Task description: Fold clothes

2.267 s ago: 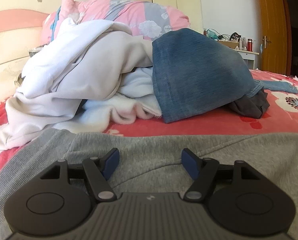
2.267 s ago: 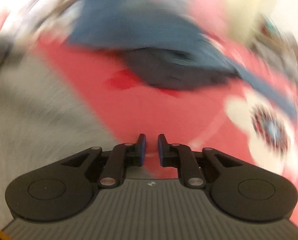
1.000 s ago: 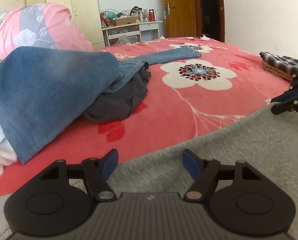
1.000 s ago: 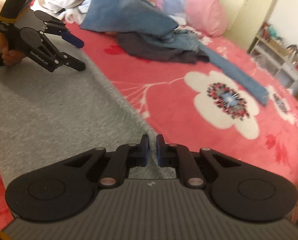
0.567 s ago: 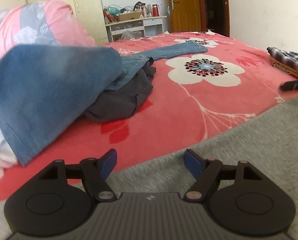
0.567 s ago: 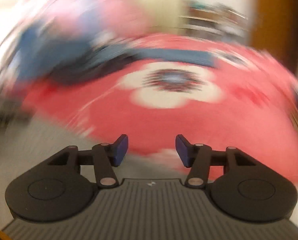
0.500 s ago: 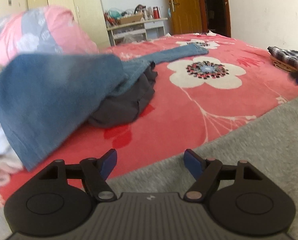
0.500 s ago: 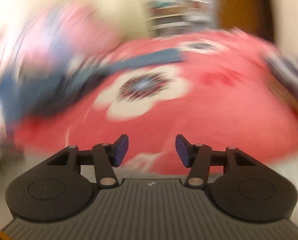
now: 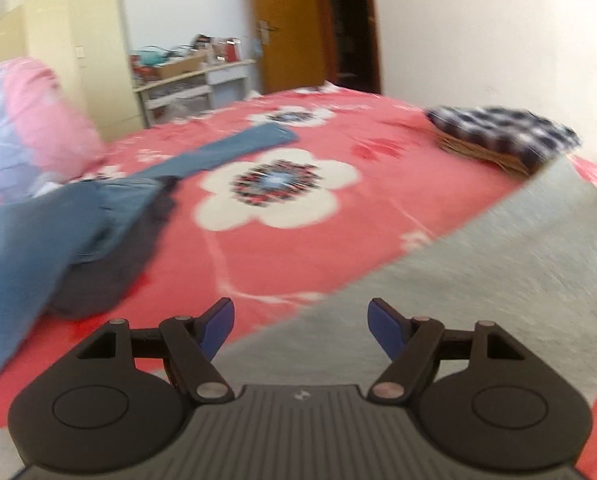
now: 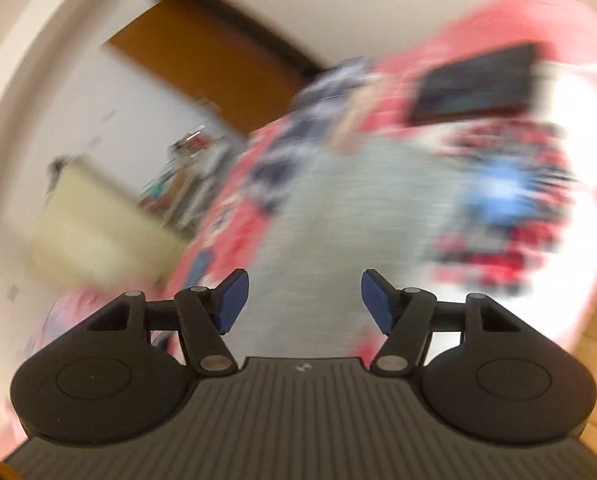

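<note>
A grey garment (image 9: 478,264) lies spread on the red flowered bed (image 9: 282,240), running from the near edge toward the right. My left gripper (image 9: 300,322) is open just above its near part, nothing between the fingers. The right wrist view is rolled and heavily blurred. My right gripper (image 10: 301,300) hovers with jaws opening over a narrow stretch of the same grey garment (image 10: 338,216), which reaches away in front of it; its pads press on nothing. Blue jeans (image 9: 58,220) lie over a dark grey garment (image 9: 110,276) at the left.
A folded checked cloth (image 9: 502,130) rests on a straw-coloured thing at the bed's far right. A pink floral quilt (image 9: 26,132) is piled at the far left. A dark flat object (image 10: 474,80) lies on the bed beyond the grey garment. Cabinet, cluttered shelf and wooden door stand behind.
My right gripper went from shut to open, rolled hard and swung across the bed, and left the left wrist view. My left gripper turned right, staying open; the jeans slid leftward.
</note>
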The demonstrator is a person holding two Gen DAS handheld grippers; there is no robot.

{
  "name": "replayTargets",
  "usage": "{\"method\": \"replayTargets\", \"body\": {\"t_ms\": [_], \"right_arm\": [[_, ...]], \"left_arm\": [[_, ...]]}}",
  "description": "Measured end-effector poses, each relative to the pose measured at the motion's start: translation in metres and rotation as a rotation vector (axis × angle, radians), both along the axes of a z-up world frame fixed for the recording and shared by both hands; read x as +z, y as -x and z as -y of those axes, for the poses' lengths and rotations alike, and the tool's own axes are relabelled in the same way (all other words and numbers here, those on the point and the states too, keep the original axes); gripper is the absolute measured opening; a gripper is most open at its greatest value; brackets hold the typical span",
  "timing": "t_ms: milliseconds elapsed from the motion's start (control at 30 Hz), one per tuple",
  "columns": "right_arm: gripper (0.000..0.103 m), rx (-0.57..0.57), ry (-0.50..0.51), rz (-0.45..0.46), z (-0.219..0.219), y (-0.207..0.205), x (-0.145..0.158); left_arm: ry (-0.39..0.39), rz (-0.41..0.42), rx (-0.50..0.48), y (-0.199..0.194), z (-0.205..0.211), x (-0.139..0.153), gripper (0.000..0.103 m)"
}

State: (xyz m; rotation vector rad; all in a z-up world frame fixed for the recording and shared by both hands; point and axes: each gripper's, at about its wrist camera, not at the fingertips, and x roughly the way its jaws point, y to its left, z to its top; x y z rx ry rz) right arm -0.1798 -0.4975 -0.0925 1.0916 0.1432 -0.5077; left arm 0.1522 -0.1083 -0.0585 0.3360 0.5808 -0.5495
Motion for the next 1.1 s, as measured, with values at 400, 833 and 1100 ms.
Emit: {"method": "replayTargets", "body": {"t_ms": [400, 833, 1100], "right_arm": [[0.077, -0.094, -0.030, -0.024, 0.026, -0.010, -0.028], [0.014, -0.198, 0.197, -0.089, 0.021, 0.001, -0.010], [0.007, -0.204, 0.269, -0.087, 0.014, 0.009, -0.002]], "left_arm": [[0.056, -0.098, 0.066, -0.007, 0.004, -0.038, 0.083], [0.054, -0.080, 0.080, -0.002, 0.007, -0.039, 0.085], [0.054, -0.076, 0.084, -0.002, 0.007, -0.040, 0.085]]}}
